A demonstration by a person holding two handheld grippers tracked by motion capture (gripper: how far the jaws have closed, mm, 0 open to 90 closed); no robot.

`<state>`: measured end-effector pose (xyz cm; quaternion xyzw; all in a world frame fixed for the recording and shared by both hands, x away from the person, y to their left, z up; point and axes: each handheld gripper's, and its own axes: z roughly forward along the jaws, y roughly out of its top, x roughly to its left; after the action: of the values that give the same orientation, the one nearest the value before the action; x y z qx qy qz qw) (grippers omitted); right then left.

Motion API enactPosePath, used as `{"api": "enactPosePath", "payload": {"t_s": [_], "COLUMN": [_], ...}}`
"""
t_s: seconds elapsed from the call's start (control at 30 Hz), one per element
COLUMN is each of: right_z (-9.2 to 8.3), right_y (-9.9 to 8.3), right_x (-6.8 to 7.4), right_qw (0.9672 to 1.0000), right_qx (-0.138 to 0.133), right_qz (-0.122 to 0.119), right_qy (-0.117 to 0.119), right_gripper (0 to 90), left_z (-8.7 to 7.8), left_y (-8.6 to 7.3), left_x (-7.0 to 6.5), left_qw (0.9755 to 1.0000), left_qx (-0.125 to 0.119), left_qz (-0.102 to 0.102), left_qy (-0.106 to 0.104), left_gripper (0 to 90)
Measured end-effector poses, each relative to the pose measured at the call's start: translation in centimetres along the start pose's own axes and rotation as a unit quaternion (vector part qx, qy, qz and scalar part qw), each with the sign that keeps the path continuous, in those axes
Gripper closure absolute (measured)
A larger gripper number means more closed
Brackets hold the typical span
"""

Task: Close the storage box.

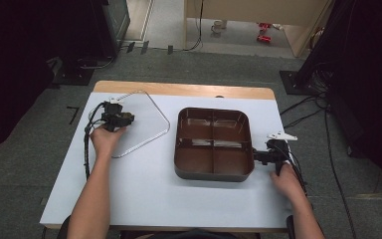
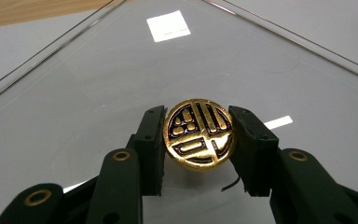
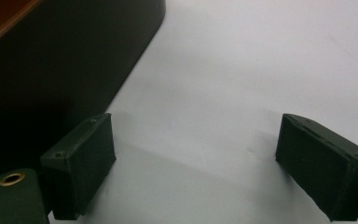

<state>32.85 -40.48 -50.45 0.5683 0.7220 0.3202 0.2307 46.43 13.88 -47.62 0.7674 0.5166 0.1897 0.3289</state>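
1. The left gripper [image 1: 125, 118] sits at about 10 o'clock on the white table [image 1: 144, 184], over a clear lid [image 1: 146, 124] with rounded corners that lies flat there
2. In the left gripper view its two black jaws are clamped on a round gold knob [image 2: 199, 133], one pad against each side; the knob bears a raised dark pattern and stands on the clear lid [image 2: 121, 70]
3. A bright white square reflection shows on the lid at 12 o'clock from the knob
4. A brown tray [image 1: 213, 172] with four compartments rests just right of the table's middle, at 3 o'clock from the lid and apart from it
5. The right gripper [image 1: 256, 156] lies at 3 o'clock of the tray, its tips right by the tray's right-hand wall near the front corner; I cannot tell if they touch
6. In the right gripper view its jaws stand wide apart with bare table between them, and the tray's dark wall [image 3: 65, 56] rises at 10 o'clock
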Motion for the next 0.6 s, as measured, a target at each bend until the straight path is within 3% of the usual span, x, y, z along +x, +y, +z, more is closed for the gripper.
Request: {"api": "enactPosePath", "payload": {"t_s": [0.23,0.37,0.6], "right_z": [0.0,0.0,0.0], "right_y": [0.0,0.0,0.0], "right_x": [0.0,0.0,0.0], "right_qw": [1.0000,1.0000,1.0000], "right_qx": [0.000,0.000,0.000], "right_qz": [0.000,0.000,0.000], "right_qy": [0.000,0.000,0.000], "right_gripper": [11.1,11.1,11.1], "left_z": [-0.6,-1.5,-3.4], "left_y": [0.3,0.8,1.7], "left_x": [0.2,0.3,-0.4], "left_qw": [1.0000,0.9998,0.9993], "left_qx": [0.002,-0.006,-0.016], "left_qz": [0.000,-0.004,0.019], "left_qy": [-0.005,-0.020,-0.026], "left_gripper": [59.2,59.2,59.2]}}
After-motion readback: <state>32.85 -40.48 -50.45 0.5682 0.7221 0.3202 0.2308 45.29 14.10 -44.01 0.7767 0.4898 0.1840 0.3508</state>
